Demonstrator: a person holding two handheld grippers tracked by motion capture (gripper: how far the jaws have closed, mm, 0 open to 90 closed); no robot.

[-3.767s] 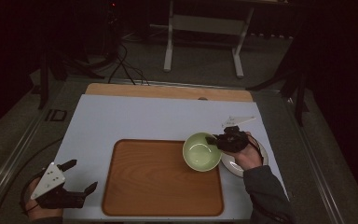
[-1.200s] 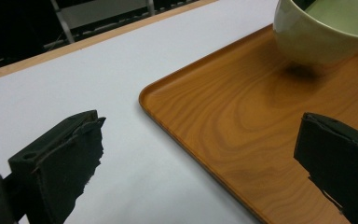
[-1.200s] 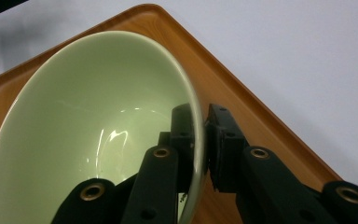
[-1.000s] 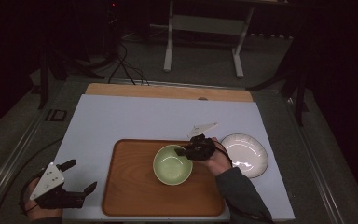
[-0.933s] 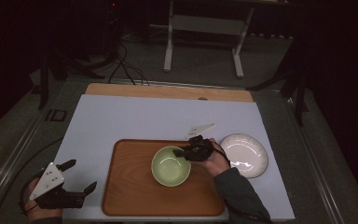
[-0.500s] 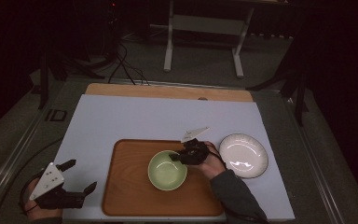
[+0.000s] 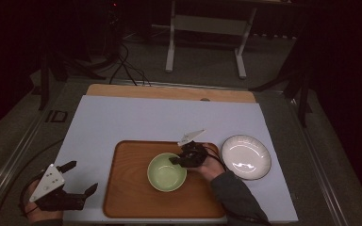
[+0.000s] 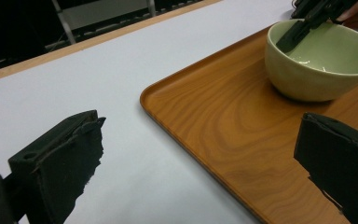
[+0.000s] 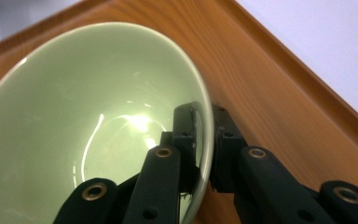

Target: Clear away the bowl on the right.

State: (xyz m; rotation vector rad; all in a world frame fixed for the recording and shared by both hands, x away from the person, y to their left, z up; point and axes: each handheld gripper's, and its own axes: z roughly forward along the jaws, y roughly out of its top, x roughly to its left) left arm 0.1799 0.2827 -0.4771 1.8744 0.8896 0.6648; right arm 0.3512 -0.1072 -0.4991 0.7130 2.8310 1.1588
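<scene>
A pale green bowl sits on the wooden tray in the high view. My right gripper is shut on the bowl's right rim; in the right gripper view one jaw is inside the green bowl and the other outside, pinching its wall at my right gripper. My left gripper rests open at the table's front left corner, nothing between its jaws. The left gripper view looks over the tray at the bowl beyond my left gripper.
A white plate lies on the pale table mat just right of the tray. The tray's raised rim runs beside the bowl. A metal stand and cables are on the dark floor past the table's far edge.
My right gripper carried the bowl from beside the white plate leftward onto the tray and lowered it there. The left gripper has stayed put.
</scene>
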